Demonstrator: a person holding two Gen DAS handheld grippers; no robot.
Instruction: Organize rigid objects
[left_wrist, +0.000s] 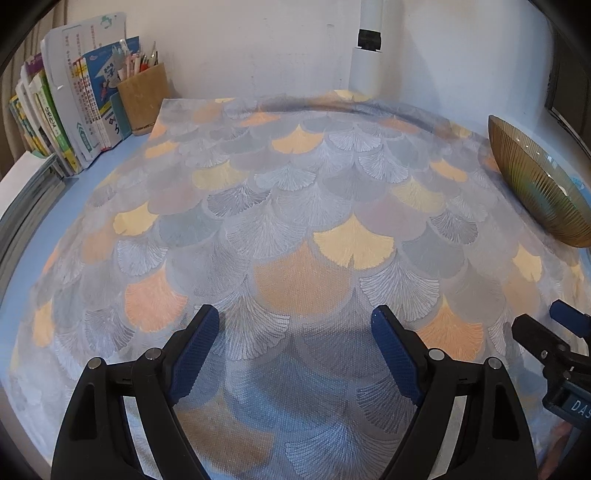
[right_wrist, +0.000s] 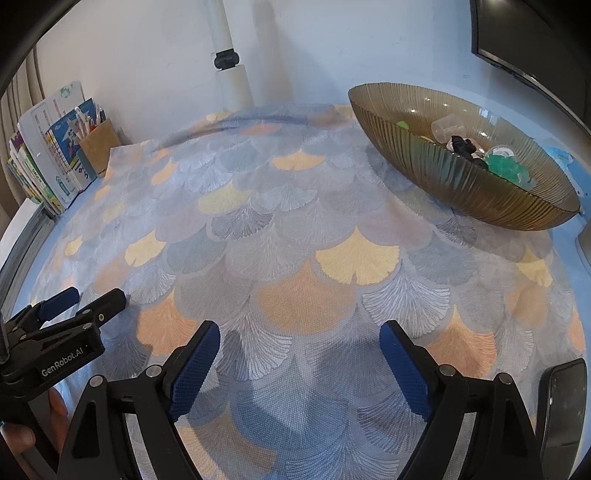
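Cloth covers most of the desk: we see a woven mat (right_wrist: 332, 266) printed with overlapping fan-shaped leaves in grey, cream and peach, its weave showing as a fine grid. Our left gripper (left_wrist: 295, 354) hangs over it with its jaws apart and nothing between them, black plastic arms ending in blue, finely ribbed pads (left_wrist: 195, 354). Our right gripper (right_wrist: 299, 365) is likewise spread wide and empty. At the mat's far right edge stands a shallow amber bowl (right_wrist: 443, 181), translucent and ribbed. Inside it lie the small rigid objects: a clear plastic cup (right_wrist: 445, 127), a black piece (right_wrist: 461, 144) and a green beaded cluster (right_wrist: 511, 166). Books (left_wrist: 62, 118) and a cork-brown pen holder (left_wrist: 142, 98) stand at the back left corner against the white wall.
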